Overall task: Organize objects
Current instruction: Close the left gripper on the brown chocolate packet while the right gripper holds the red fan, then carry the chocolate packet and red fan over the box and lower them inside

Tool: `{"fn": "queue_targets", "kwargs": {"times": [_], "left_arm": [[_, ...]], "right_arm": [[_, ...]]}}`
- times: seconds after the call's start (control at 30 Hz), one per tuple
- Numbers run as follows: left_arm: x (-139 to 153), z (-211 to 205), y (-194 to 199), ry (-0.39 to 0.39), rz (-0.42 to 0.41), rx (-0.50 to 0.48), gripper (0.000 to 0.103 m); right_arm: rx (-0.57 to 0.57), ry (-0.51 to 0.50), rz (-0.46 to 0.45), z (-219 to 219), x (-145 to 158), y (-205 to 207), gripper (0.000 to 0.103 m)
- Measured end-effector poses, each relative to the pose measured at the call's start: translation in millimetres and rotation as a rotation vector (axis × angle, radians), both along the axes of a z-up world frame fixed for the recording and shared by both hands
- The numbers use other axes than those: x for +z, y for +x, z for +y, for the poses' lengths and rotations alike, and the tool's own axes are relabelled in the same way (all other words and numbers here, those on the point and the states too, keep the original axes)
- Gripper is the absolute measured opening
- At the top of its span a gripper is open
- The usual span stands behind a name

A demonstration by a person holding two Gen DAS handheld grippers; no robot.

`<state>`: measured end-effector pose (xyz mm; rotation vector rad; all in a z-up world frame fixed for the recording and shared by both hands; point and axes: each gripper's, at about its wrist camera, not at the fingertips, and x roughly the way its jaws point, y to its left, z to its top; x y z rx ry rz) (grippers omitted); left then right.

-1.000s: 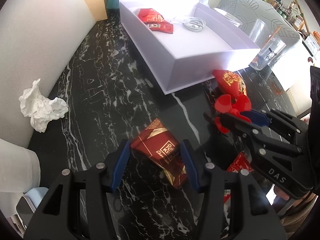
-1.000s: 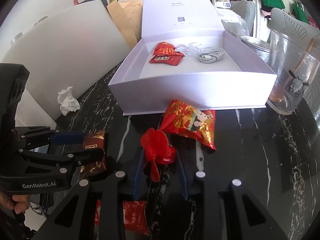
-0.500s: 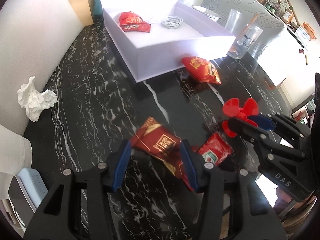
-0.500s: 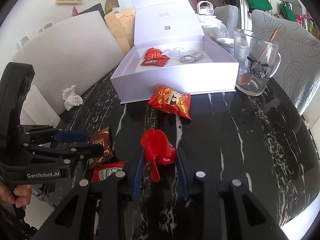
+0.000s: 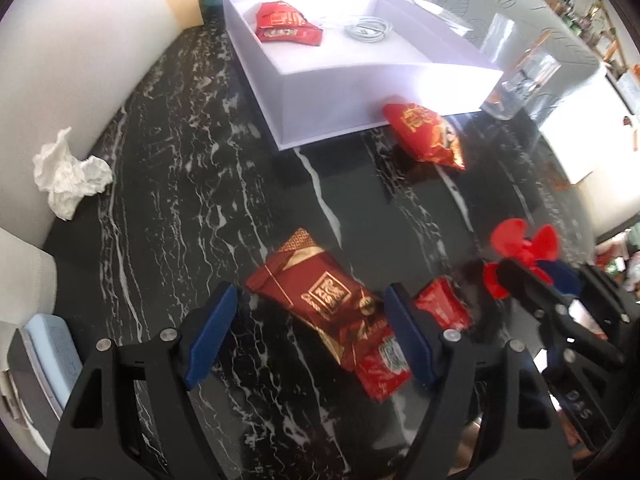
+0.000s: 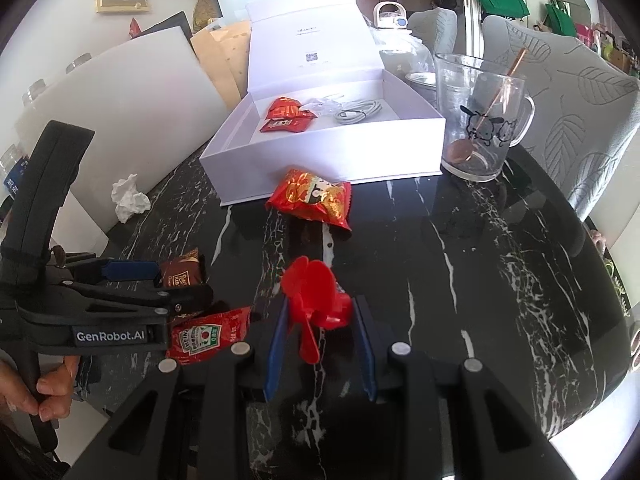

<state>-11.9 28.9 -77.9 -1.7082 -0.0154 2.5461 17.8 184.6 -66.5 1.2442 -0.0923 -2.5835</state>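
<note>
A dark red chocolate bar [image 5: 320, 292] lies on the black marble table [image 5: 180, 160], partly over a red ketchup packet [image 5: 384, 364]. My left gripper [image 5: 311, 300] straddles the bar; its jaws are opening and its blue pads stand clear of the wrapper. My right gripper [image 6: 320, 308] is shut on a small red fan [image 6: 312, 300] held just above the table. The fan [image 5: 520, 248] also shows at the right of the left wrist view. Beyond it lies a red snack bag [image 6: 312, 200], against the front wall of an open white box [image 6: 320, 160].
The box holds red packets [image 6: 286, 114] and a coiled white cable [image 6: 356, 114]. A glass mug [image 6: 476, 120] with a spoon stands to its right. A crumpled tissue [image 5: 68, 176] lies at the left by a white board. A hand [image 6: 40, 384] holds the left gripper.
The left jaws have spread and let go of the chocolate bar, which now rests on the table. Both grippers have drawn back from the white box, bringing a ketchup packet into view.
</note>
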Motion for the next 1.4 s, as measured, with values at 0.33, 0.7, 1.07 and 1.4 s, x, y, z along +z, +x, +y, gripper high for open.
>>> {"fn": "queue_targets", "kwargs": {"times": [0.33, 0.7, 1.07, 1.4], "left_arm": [[3, 8, 3, -0.029, 0.045, -0.088, 0.033], [22, 3, 4, 0.007, 0.067, -0.129, 0.033], [51, 4, 1, 0.0, 0.122, -0.149, 0.033], [82, 5, 0, 0.022, 0.188, -0.149, 0.033]], "right_arm": [[0.019, -0.007, -0.014, -1, -5, -3, 0.031], [0.045, -0.024, 0.001, -10, 3, -6, 0.031], [0.043, -0.026, 0.051, -7, 28, -4, 0.031], [0.07, -0.013, 0.107, -4, 55, -7, 0.031]]}}
